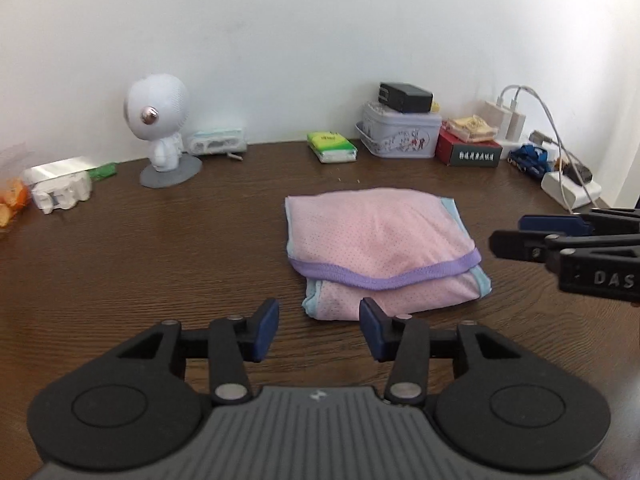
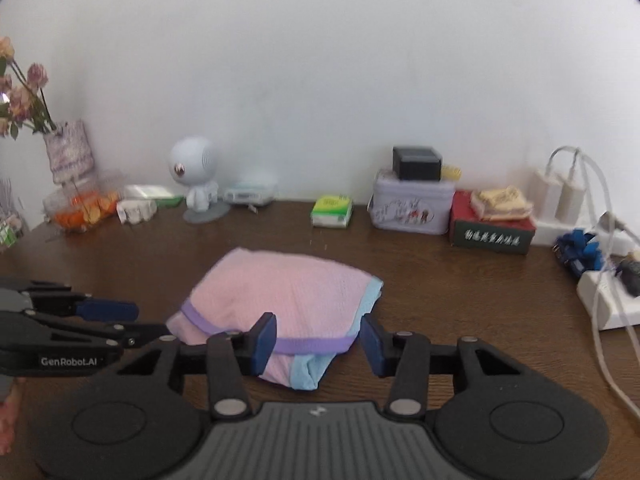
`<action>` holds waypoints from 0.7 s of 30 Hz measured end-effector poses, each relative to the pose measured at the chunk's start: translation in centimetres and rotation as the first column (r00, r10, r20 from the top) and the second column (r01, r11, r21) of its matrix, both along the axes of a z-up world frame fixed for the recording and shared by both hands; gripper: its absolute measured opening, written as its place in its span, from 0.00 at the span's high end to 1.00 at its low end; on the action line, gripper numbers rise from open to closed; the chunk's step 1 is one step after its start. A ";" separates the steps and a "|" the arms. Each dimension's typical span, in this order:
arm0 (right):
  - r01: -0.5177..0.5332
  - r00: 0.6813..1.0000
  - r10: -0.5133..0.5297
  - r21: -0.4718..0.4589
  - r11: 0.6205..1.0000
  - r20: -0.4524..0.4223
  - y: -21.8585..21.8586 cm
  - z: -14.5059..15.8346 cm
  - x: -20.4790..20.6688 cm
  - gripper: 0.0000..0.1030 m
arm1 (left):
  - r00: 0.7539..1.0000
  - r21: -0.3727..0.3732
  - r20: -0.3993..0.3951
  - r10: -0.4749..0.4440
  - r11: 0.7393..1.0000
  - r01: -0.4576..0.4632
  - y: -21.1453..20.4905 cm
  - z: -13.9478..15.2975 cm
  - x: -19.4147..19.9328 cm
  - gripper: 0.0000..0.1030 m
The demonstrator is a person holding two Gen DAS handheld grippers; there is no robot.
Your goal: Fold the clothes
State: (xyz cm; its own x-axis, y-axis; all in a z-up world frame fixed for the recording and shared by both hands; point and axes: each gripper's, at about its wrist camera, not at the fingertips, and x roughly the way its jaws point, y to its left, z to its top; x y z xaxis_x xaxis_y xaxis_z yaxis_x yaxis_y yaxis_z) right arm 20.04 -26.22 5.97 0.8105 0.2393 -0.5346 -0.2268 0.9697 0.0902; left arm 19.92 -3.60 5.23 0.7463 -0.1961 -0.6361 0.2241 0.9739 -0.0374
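Jaws apart on both left gripper [image 1: 319, 329] and right gripper [image 2: 319, 343], empty, beside folded garment [image 1: 382, 250] on table [image 1: 160, 248].

Pink dotted garment [image 1: 380, 248] — purple-trimmed, blue-edged — lies folded flat on the table.

Robot figurine [image 1: 158, 128], tin [image 1: 400, 134], chargers [image 1: 506, 118]

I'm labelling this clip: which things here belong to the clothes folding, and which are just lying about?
Belongs to the job:
- folded pink garment
- left tongs, open
- right tongs, open

Just lying about:
- astronaut figurine
- tissue pack
- decorated tin
- red box
- chargers
- flower vase
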 end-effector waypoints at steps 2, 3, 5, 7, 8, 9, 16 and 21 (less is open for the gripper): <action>0.042 0.998 -0.042 0.005 0.999 0.045 -0.1 2.8 -3.6 0.39 | 0.998 -0.039 0.039 0.049 0.998 -0.048 0.6 2.3 -3.5 0.28; 0.057 0.997 -0.057 0.012 0.998 0.046 -0.1 3.5 -5.6 0.28 | 0.997 -0.056 0.052 0.065 0.996 -0.062 0.8 3.1 -5.3 0.20; 0.062 0.997 -0.064 0.041 0.997 0.038 0.2 4.0 -10.2 0.15 | 0.996 -0.057 0.073 0.056 0.997 -0.051 0.7 4.1 -9.7 0.08; 0.039 0.999 -0.041 0.055 0.998 0.026 0.8 3.5 -14.4 0.10 | 0.996 -0.045 0.087 0.032 0.999 -0.028 0.7 4.0 -14.4 0.00; 0.036 0.999 -0.038 0.058 0.998 0.025 1.3 2.8 -16.8 0.08 | 0.996 -0.034 0.086 0.017 0.999 -0.014 0.7 3.5 -16.6 0.00; 0.043 0.999 -0.044 0.053 0.998 0.025 1.7 2.2 -18.8 0.06 | 0.997 -0.021 0.083 0.000 1.000 0.002 0.8 2.8 -18.6 0.00; 0.148 0.988 -0.147 0.027 0.989 -0.037 3.6 -3.3 -27.4 0.00 | 0.993 0.075 0.037 0.108 0.991 -0.111 2.7 -2.9 -27.3 0.00; 0.137 0.989 -0.138 -0.029 0.990 -0.051 5.0 -4.9 -29.3 0.00 | 0.989 0.093 0.041 0.141 0.985 -0.145 3.2 -3.9 -28.9 0.00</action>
State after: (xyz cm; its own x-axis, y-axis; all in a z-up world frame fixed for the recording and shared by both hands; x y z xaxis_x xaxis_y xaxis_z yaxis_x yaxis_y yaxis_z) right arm -9.24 -21.26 1.06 0.8055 0.1130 -0.5817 -0.0866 0.9936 0.0731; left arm -8.94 -0.39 1.32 0.7841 -0.0256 -0.6201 0.0818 0.9947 0.0622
